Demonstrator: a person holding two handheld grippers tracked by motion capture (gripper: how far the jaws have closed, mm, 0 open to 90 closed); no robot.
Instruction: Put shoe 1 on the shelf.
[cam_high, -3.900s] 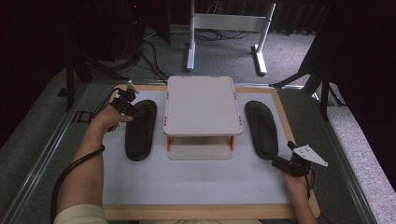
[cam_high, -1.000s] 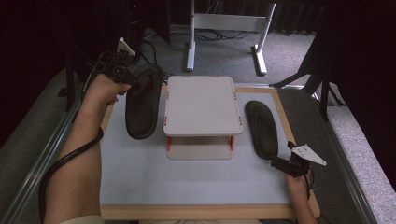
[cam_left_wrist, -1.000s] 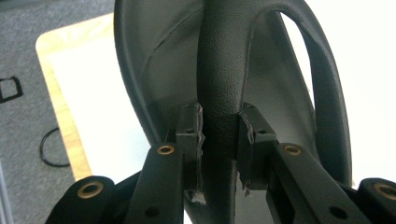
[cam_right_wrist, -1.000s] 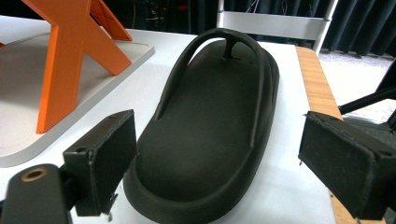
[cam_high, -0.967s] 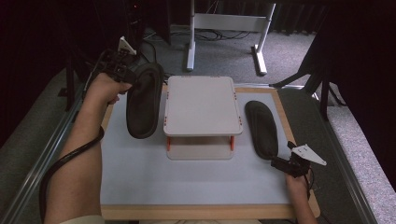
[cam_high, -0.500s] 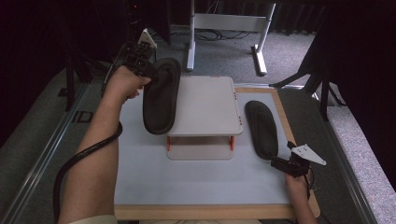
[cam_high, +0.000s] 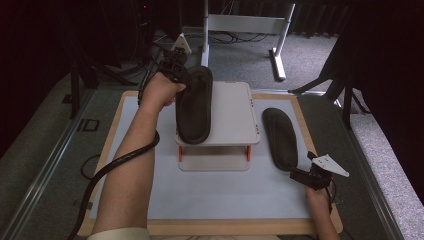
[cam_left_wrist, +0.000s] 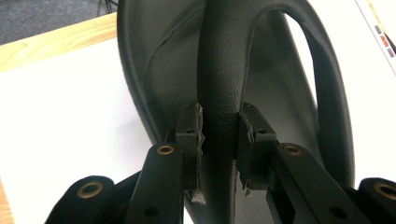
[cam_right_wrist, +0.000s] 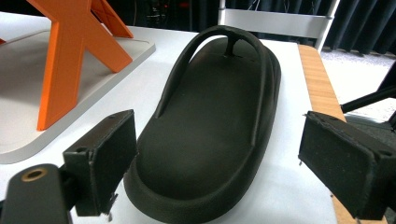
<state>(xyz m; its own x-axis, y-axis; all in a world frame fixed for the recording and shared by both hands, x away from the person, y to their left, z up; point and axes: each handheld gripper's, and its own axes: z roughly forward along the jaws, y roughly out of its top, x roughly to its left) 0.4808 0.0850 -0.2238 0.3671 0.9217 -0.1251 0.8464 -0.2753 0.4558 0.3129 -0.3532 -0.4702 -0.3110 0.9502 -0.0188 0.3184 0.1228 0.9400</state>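
A black flip-flop (cam_high: 194, 105) hangs tilted over the left part of the white two-tier stand (cam_high: 230, 115), its heel low over the top shelf. My left gripper (cam_high: 181, 70) is shut on its strap (cam_left_wrist: 223, 88) near the toe end, as the left gripper view shows close up. A second black flip-flop (cam_high: 280, 137) lies flat on the white mat to the right of the stand. My right gripper (cam_high: 302, 176) is open just behind its heel, and in the right gripper view the heel (cam_right_wrist: 201, 163) lies between the two spread pads, untouched.
The stand has orange legs (cam_right_wrist: 70, 51) and a lower shelf (cam_high: 215, 160). The white mat lies on a wood-edged board (cam_high: 210, 227). A black cable (cam_high: 115, 165) trails from the left gripper. A white metal frame (cam_high: 245, 25) stands on the floor beyond the table.
My left gripper has lifted the left flip-flop off the mat and carried it right, over the stand's top shelf. The right gripper and the other flip-flop have stayed put.
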